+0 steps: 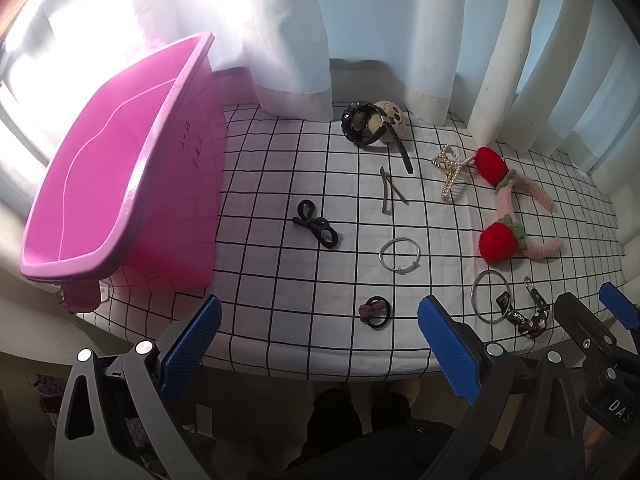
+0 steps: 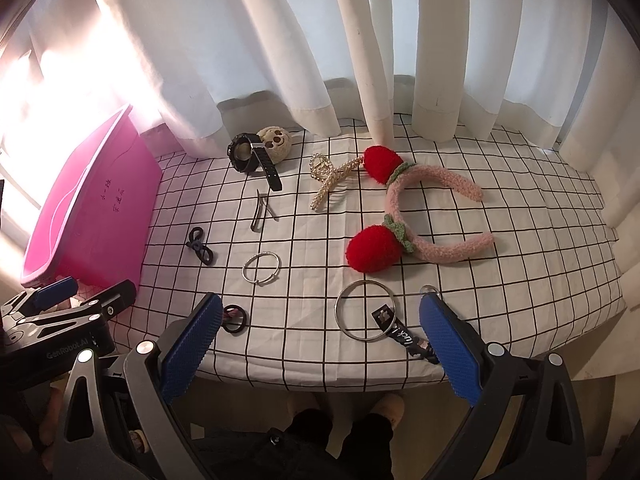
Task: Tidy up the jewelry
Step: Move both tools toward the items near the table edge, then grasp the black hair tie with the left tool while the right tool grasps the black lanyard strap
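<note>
Currently both grippers held low at near edge of table (image 1: pixel 280 344), checked cloth over it. Left gripper (image 1: pixel 320 348) spread wide, nothing between blue pads; same for right gripper (image 2: pixel 320 346).

Pink bin (image 1: pixel 116 168) on table's left end, interior bare as far as visible, handwriting on its side.

Jewelry all loose on cloth, none in bin:
- black watch (image 1: pixel 368 124) at far edge, leaning on small plush head (image 1: pixel 394 118)
- metal hair clips (image 1: pixel 388 192) nearer, mid-table
- black hair tie (image 1: pixel 316 226), twisted into bow shape, between clips and bin
- thin silver bangle (image 1: pixel 400 254) near centre
- black-and-mauve scrunchie (image 1: pixel 376 312) near front edge, just ahead of left gripper
- larger silver ring (image 2: pixel 366 316) at front, black keychain strap (image 2: pixel 408 336) lying across it, strap's end touching right gripper's right pad
- pearl claw clip (image 2: pixel 332 182) touching pink headband (image 2: pixel 424 208) with two red strawberry pompoms

White curtains (image 2: pixel 360 48) hanging behind table.
</note>
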Demonstrator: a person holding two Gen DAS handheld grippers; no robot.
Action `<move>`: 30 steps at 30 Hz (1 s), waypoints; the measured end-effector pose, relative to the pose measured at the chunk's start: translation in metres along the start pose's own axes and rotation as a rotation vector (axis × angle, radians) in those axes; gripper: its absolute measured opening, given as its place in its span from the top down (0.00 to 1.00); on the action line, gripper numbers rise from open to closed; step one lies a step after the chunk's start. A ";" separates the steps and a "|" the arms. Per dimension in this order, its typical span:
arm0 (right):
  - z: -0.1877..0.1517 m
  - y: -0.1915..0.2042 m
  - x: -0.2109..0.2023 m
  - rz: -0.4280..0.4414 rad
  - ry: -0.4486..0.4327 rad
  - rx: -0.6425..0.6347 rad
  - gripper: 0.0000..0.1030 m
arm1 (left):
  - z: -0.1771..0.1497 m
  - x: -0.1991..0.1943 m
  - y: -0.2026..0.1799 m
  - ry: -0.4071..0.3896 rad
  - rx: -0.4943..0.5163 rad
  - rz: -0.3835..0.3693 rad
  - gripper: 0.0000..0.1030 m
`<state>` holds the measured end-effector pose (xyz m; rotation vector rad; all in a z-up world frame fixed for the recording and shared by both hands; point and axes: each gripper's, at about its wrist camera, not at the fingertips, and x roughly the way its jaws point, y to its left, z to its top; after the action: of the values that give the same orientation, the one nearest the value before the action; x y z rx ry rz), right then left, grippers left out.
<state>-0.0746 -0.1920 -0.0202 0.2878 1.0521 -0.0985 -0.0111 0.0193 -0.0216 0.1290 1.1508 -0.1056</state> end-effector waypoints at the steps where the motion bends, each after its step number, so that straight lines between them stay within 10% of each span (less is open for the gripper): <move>1: -0.003 -0.004 0.002 0.002 0.006 0.009 0.09 | -0.002 0.004 0.002 0.008 -0.005 -0.006 0.06; 12: -0.049 -0.046 0.047 0.006 0.086 0.051 0.09 | -0.041 0.068 0.012 0.090 -0.049 -0.039 0.06; 30: -0.066 -0.117 0.111 -0.080 0.094 0.078 0.09 | -0.055 0.130 -0.035 0.008 0.003 -0.099 0.06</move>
<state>-0.1001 -0.2789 -0.1689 0.3234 1.1548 -0.1997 -0.0135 -0.0091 -0.1644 0.0751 1.1649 -0.1951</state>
